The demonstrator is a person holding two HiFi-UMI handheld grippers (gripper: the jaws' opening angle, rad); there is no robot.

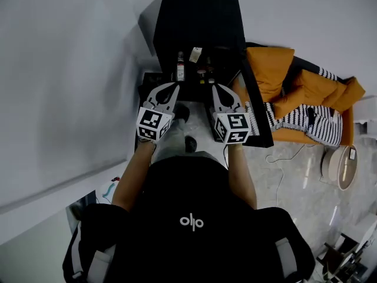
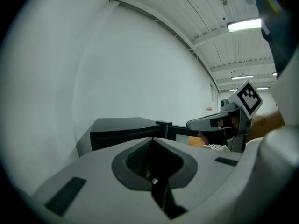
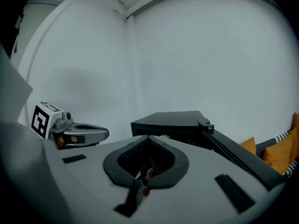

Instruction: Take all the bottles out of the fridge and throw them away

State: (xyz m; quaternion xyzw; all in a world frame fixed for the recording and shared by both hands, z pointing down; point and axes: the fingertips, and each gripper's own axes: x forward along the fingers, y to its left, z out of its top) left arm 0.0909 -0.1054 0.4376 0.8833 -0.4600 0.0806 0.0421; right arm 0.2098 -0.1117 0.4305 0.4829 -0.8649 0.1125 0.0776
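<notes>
Left gripper (image 1: 174, 89): fingers shut, nothing held.
Right gripper (image 1: 216, 88): fingers shut, nothing held.
Bottle (image 1: 180, 67): stood upright in the open fridge (image 1: 197, 16), at twelve o'clock.
Risk: it could be knocked over if shut fingers are pushed in.

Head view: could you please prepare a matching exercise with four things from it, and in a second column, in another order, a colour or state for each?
Things:
1. fridge
2. cushion
3. left gripper
4. blanket

Colour or state:
a. orange
b. jaws shut, nothing held
c. black, door open
d. black and white stripes

Pairs: 1-c, 2-a, 3-b, 4-d
</notes>
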